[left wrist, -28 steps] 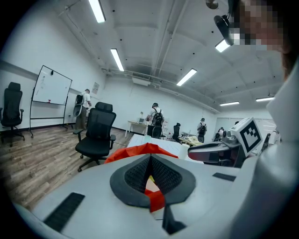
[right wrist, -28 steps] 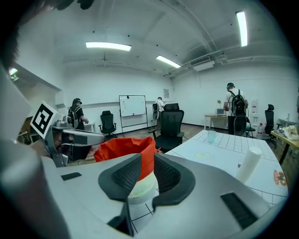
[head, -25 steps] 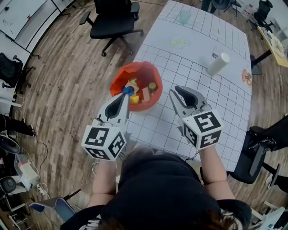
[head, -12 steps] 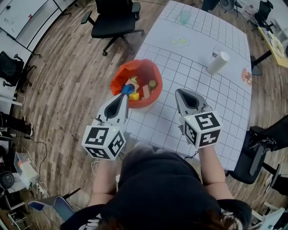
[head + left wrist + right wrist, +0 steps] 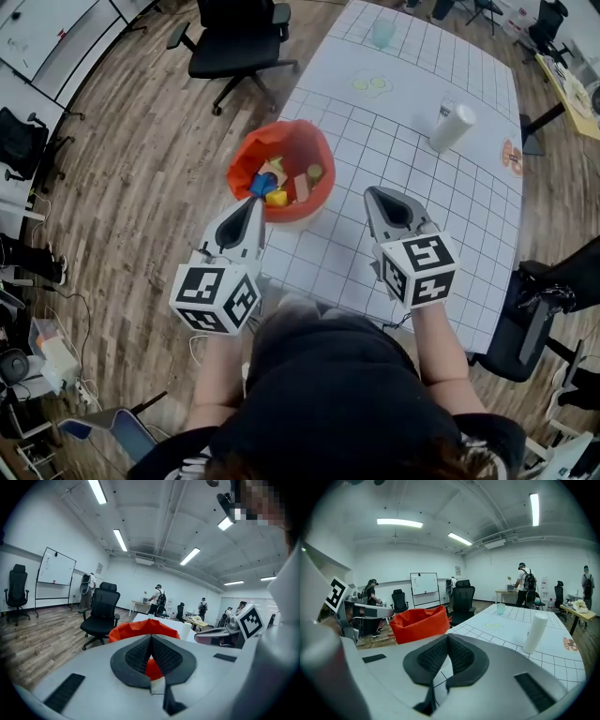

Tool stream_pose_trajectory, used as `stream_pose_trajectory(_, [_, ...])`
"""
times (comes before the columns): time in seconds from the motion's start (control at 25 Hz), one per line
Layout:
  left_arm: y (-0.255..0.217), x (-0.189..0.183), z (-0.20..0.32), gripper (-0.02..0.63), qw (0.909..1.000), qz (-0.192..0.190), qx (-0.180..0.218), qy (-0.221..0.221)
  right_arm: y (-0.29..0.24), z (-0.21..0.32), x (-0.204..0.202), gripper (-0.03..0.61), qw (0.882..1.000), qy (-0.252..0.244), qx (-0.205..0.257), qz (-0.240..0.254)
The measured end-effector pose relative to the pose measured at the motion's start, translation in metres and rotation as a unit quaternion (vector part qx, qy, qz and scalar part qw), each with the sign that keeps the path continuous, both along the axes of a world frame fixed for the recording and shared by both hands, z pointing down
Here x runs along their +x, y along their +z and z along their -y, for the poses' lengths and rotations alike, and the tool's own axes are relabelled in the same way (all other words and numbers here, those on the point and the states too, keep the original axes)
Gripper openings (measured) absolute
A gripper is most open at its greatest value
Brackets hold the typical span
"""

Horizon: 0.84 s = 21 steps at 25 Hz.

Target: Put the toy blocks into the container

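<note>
The left gripper (image 5: 253,204) and right gripper (image 5: 376,195) are sitting closed, empty; the left one could be knocking the bin (image 5: 246,156) off the table (image 5: 412,112) edge.

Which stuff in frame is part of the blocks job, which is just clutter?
Job: orange container; toy blocks inside it.
Lying about: white cylinder; pale green cup; yellow-green discs on the table; black office chair on the floor.
</note>
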<state>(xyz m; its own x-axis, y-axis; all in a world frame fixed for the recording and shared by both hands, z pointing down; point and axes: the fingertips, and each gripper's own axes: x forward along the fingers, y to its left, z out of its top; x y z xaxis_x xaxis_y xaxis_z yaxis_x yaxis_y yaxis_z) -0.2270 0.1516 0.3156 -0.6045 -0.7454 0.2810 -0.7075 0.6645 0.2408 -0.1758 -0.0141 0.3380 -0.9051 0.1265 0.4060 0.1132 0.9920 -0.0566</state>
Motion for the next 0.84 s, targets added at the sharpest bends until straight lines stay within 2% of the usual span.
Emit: stream_pose_trajectory(0.84, [-0.0003,-0.0067,-0.0100,0.026,0.9999,0.000,-0.008,-0.013,-0.0068,-0.0033,-0.0023,0.015,1.000,-0.020,-0.022,0.000])
